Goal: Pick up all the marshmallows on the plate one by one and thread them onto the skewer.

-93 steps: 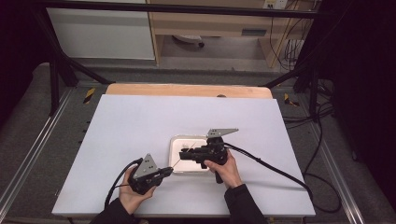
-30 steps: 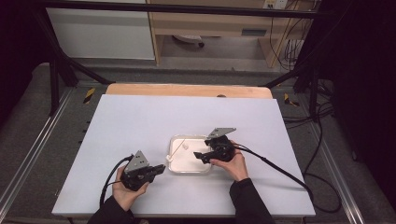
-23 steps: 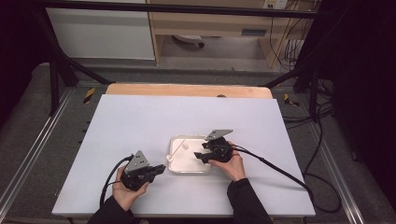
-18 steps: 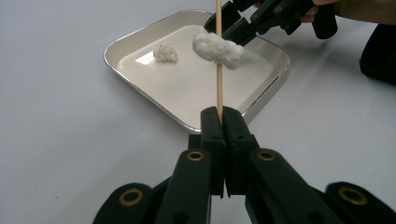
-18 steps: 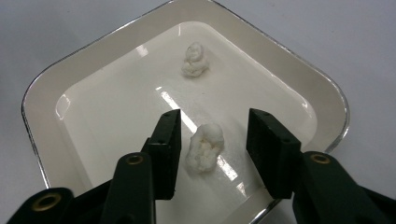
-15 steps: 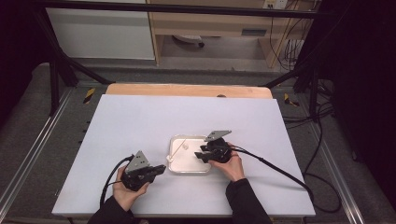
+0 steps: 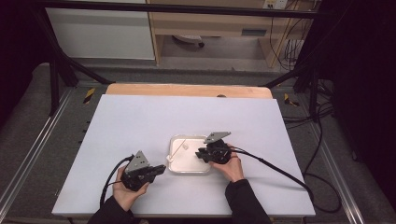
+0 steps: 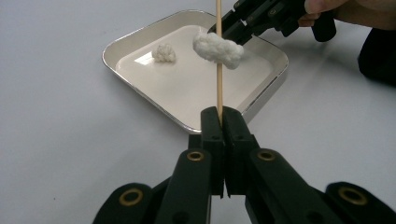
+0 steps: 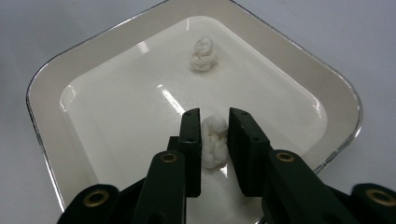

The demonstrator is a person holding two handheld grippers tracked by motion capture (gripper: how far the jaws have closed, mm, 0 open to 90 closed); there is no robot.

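My left gripper is shut on a thin wooden skewer that points up over the tray. A white fluffy lump is stuck on the skewer. In the high view this gripper rests left of the shallow white tray. My right gripper reaches into the tray from its right side. Its jaws have just been closing and now press on a second white lump on the tray floor. A third lump lies loose farther in. The right gripper sits at the tray's right edge.
The tray stands near the front middle of a white table top. A wooden strip runs along the far edge. A black cable trails right from the right gripper. Metal rails flank the table.
The right gripper has shifted slightly inward over the tray and its jaws have narrowed around the lump. The left gripper and its skewer have stayed put.
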